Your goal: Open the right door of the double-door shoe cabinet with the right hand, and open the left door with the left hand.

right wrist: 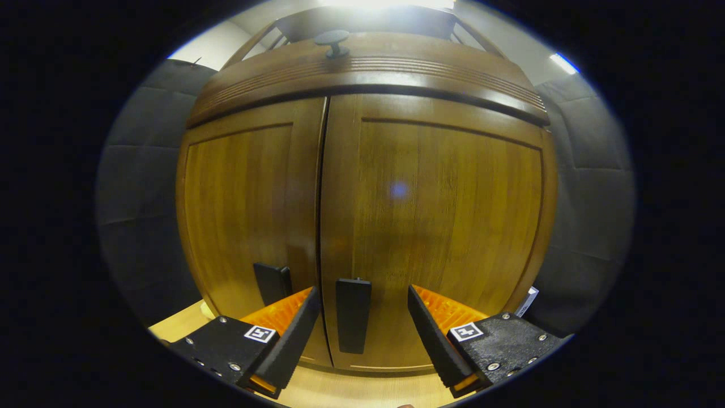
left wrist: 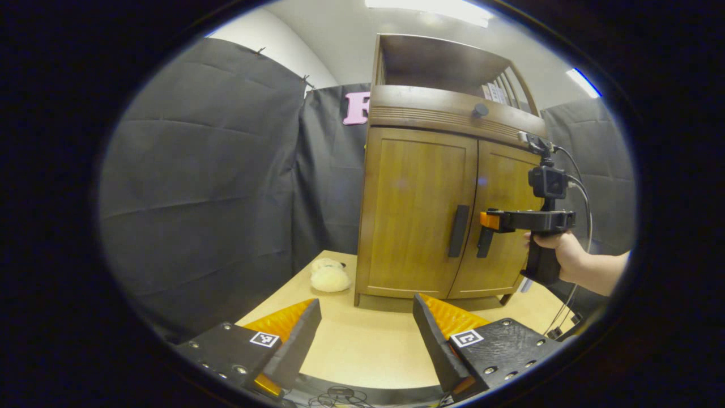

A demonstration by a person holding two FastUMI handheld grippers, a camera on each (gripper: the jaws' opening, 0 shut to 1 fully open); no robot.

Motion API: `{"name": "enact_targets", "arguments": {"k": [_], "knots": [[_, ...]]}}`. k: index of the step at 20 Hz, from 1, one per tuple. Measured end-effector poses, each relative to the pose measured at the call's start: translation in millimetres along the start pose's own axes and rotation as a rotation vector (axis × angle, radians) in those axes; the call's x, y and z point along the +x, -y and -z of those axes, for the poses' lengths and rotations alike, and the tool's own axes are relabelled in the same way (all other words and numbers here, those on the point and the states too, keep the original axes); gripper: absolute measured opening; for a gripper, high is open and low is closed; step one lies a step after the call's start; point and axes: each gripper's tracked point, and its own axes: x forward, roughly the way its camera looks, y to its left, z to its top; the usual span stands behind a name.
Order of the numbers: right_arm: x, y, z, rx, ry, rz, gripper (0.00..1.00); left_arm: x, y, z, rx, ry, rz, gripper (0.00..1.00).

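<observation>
Black cloth walls (left wrist: 204, 170), ceiling strip lights (left wrist: 430, 8)

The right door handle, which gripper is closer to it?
Right. The right gripper is open around the right door handle; the left gripper hangs back over the table.

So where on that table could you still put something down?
The pale wooden tabletop lies bare between the left claw and the brown wooden double-door cabinet. The back-left corner is taken by a fluffy cream plush toy. It is crowded by the black door handles, where the right claw straddles one.
</observation>
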Motion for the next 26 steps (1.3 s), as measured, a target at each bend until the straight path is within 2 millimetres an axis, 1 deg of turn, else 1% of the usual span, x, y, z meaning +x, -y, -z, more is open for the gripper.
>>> {"name": "enact_targets", "arguments": {"k": [1,2,3,4,5,7,9,12,14,15,19,21,23,26], "knots": [[7,-1,2,0.001,-0.011,-0.012,0.92,0,0,1,-0.005,-0.008,-0.003,0.90],[11,-1,4,-0.001,-0.021,-0.019,0.90,0,0,3,-0.008,-0.016,-0.008,0.90],[15,-2,7,-0.002,-0.036,-0.025,0.85,-1,0,4,-0.009,-0.024,-0.012,0.90],[15,-5,10,0.003,-0.045,-0.035,0.81,-1,-1,4,-0.008,-0.031,-0.014,0.96],[15,-7,9,0.010,-0.045,-0.039,0.67,-2,-1,3,-0.005,-0.033,-0.016,0.96],[17,-13,10,0.017,-0.035,-0.053,0.48,-1,-1,3,0.001,-0.037,-0.015,0.96],[17,-12,11,0.027,-0.040,-0.056,0.37,-1,0,4,-0.002,-0.043,-0.007,0.96],[16,-14,15,0.107,-0.072,-0.075,0.33,1,0,5,0.006,-0.037,0.010,0.96],[15,-13,16,0.100,-0.072,-0.080,0.31,2,1,4,0.016,-0.036,0.020,0.96],[11,-12,15,0.091,-0.073,-0.082,0.29,2,1,4,0.017,-0.039,0.026,0.96],[-11,-10,15,0.091,-0.086,-0.123,0.29,0,8,-4,-0.010,-0.020,0.055,0.97],[-26,-7,16,0.083,-0.087,-0.141,0.29,2,13,-9,-0.001,-0.006,0.057,0.96],[-33,-6,21,0.080,-0.088,-0.155,0.29,8,15,-13,0.019,0.002,0.060,0.96],[-42,-5,20,0.089,-0.097,-0.172,0.29,8,22,-17,0.022,0.004,0.075,0.96]]}}
